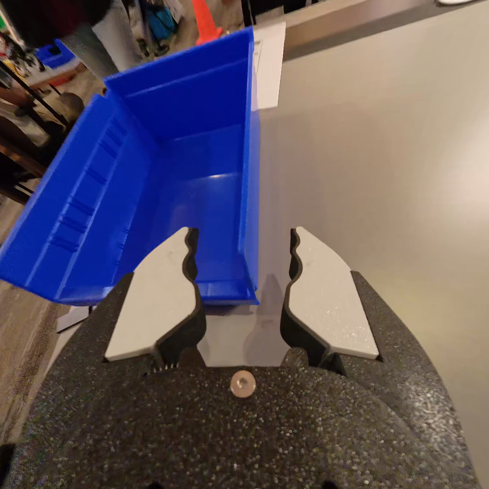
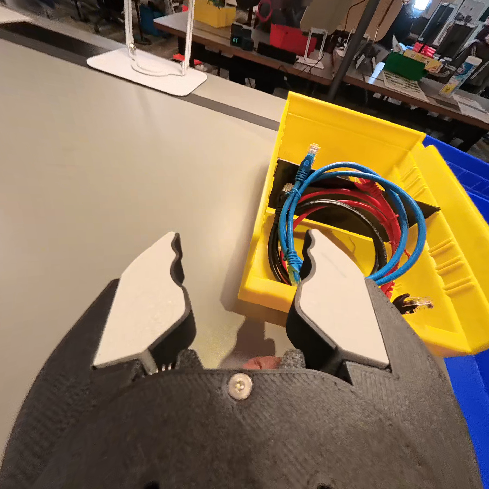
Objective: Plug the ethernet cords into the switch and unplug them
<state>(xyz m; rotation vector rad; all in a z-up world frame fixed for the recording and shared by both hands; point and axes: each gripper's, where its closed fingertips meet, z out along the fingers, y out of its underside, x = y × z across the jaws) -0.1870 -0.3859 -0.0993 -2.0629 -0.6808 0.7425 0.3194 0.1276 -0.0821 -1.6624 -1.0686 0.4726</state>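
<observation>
We find the ethernet cords [image 2: 352, 211], blue, red and black, coiled inside a yellow bin [image 2: 344, 132] at the right of the grey surface [image 2: 105, 172]. The right tool [image 2: 243, 240] hangs released at the bin's near left corner. The left tool [image 1: 244, 235] hangs released over an empty blue bin [image 1: 185, 111].

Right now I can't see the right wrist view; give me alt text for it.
Open right tongs hover over a grey table, empty, beside a yellow bin holding coiled blue, red and black ethernet cords. A blue bin sits at the right edge.
</observation>
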